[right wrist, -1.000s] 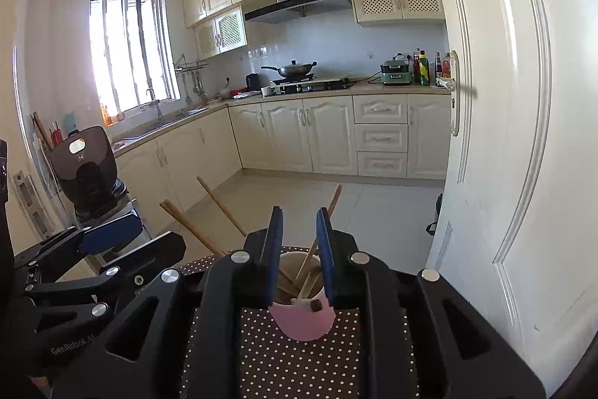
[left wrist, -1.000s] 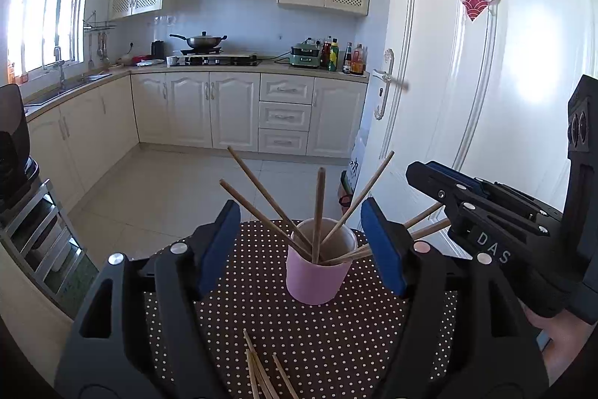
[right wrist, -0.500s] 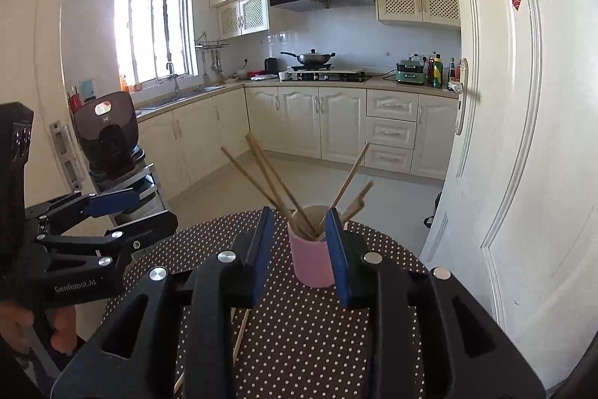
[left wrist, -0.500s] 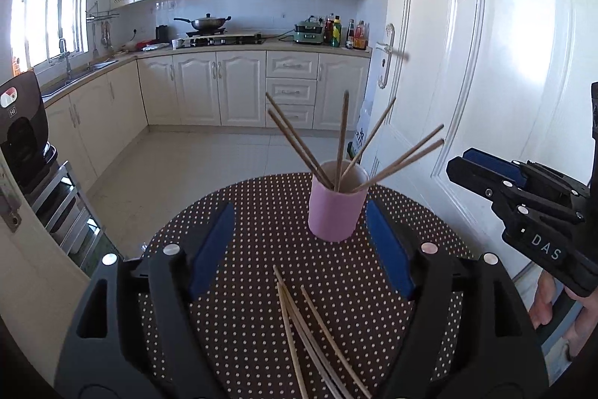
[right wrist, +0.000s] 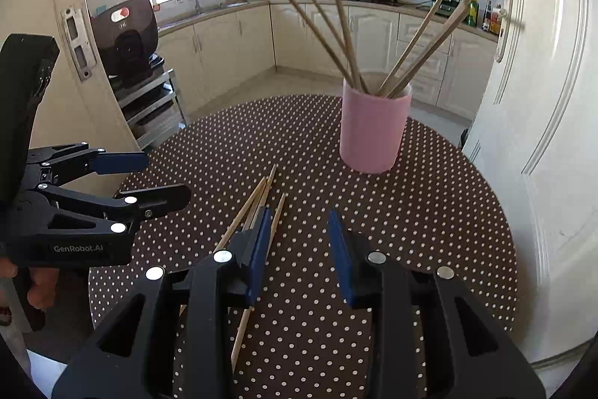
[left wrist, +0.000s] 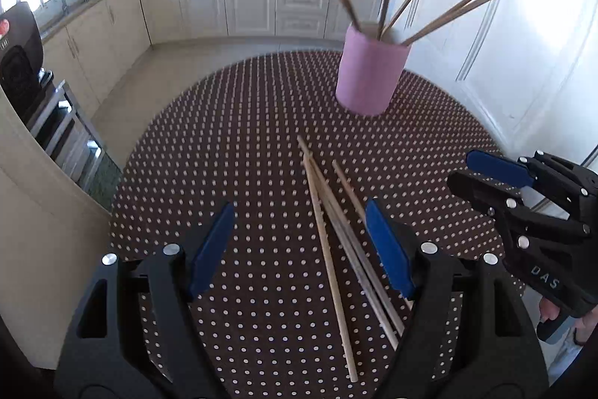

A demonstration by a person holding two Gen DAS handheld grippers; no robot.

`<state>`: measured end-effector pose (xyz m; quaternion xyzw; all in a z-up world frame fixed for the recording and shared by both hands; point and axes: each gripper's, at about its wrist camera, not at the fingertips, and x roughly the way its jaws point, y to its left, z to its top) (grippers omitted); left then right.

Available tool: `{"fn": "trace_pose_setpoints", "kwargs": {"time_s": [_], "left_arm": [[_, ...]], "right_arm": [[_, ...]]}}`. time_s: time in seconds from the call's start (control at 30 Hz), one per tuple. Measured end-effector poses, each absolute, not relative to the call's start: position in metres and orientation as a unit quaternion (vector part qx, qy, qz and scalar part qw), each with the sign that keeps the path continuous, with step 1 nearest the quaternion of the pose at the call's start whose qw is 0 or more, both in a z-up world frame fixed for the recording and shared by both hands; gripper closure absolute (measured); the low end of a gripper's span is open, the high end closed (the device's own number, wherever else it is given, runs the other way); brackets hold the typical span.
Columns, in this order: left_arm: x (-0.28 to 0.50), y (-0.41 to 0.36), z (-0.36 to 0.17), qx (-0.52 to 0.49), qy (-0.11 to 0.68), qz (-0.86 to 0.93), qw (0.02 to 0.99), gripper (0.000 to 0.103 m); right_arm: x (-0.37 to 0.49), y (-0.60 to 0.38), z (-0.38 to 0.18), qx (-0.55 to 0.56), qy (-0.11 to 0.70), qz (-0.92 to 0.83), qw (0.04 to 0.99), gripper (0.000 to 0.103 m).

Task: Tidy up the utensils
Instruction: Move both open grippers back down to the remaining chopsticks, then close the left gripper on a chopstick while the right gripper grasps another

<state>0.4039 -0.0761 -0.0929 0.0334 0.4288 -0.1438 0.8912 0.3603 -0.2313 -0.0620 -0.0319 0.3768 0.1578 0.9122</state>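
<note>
Now both jaws stand spread over the dotted table (left wrist: 224, 137): left gripper (left wrist: 299, 245), right gripper (right wrist: 299, 238); loose chopsticks (left wrist: 329, 230) lie at six o'clock from the pink cup (left wrist: 370, 70).

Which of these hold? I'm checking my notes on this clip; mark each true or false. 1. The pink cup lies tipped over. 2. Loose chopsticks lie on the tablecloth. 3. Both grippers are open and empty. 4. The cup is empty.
1. False: the pink cup stands upright on the polka-dot tablecloth.
2. True: loose chopsticks lie on it, apart from the cup.
3. True: the left gripper and the right gripper grip nothing.
4. False: it holds standing chopsticks.
</note>
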Motion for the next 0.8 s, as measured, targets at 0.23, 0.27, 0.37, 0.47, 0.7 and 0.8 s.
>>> {"fn": "trace_pose_setpoints", "kwargs": {"time_s": [0.23,0.27,0.37,0.47,0.7,0.8], "left_arm": [[0.424,-0.079,-0.133,0.024,0.475,-0.15,0.867,0.059],[0.426,-0.081,-0.137,0.022,0.479,-0.151,0.865,0.062],[0.433,-0.083,-0.149,0.02,0.49,-0.153,0.858,0.066],[0.438,-0.084,-0.158,0.016,0.497,-0.152,0.854,0.067],[0.452,-0.091,-0.165,0.029,0.499,-0.15,0.853,0.08],[0.458,-0.094,-0.165,0.034,0.497,-0.149,0.854,0.09]], "right_arm": [[0.379,-0.224,-0.095,-0.025,0.423,0.163,0.891,0.073],[0.382,-0.223,-0.098,-0.023,0.427,0.164,0.889,0.073],[0.383,-0.223,-0.108,-0.016,0.435,0.166,0.885,0.073],[0.387,-0.222,-0.113,-0.011,0.442,0.169,0.881,0.073],[0.402,-0.215,-0.123,-0.009,0.456,0.175,0.873,0.073],[0.411,-0.21,-0.125,-0.006,0.467,0.178,0.866,0.073]]}}
